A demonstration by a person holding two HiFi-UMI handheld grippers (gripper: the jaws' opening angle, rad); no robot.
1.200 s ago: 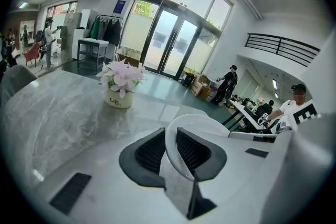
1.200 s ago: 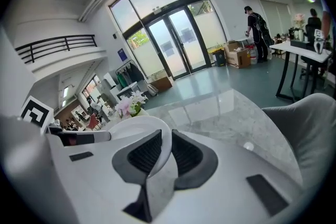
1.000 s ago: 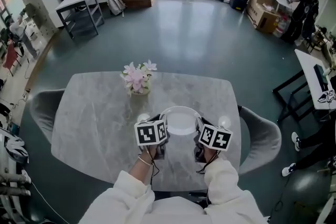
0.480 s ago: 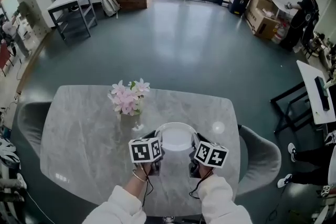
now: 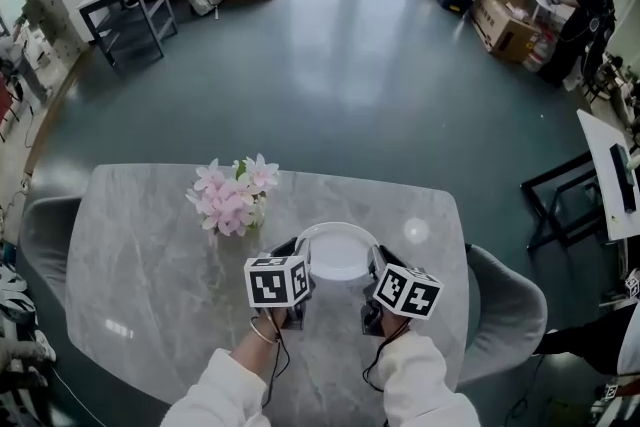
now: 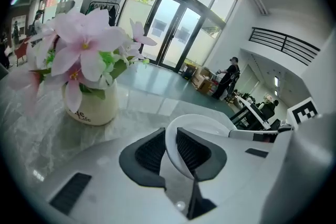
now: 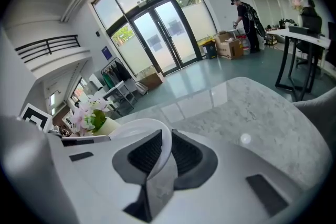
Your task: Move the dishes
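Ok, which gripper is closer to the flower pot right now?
Left. The left gripper clamps the dish at the rim nearest the flower pot; the right gripper clamps the opposite rim, the dish lying between.

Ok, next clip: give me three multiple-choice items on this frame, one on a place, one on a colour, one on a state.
1. Where do the flowers stand relative to the dish?
A. to its left
B. to its right
C. on it
2. What colour is the dish?
A. blue
B. white
C. black
3. How is the dish held?
A. by one gripper only
B. it lies free
C. by both grippers on its rim

Answers:
1. A, the head view shows them on the person's left.
2. B, it is white in every view.
3. C, the left gripper and the right gripper each clamp the rim.
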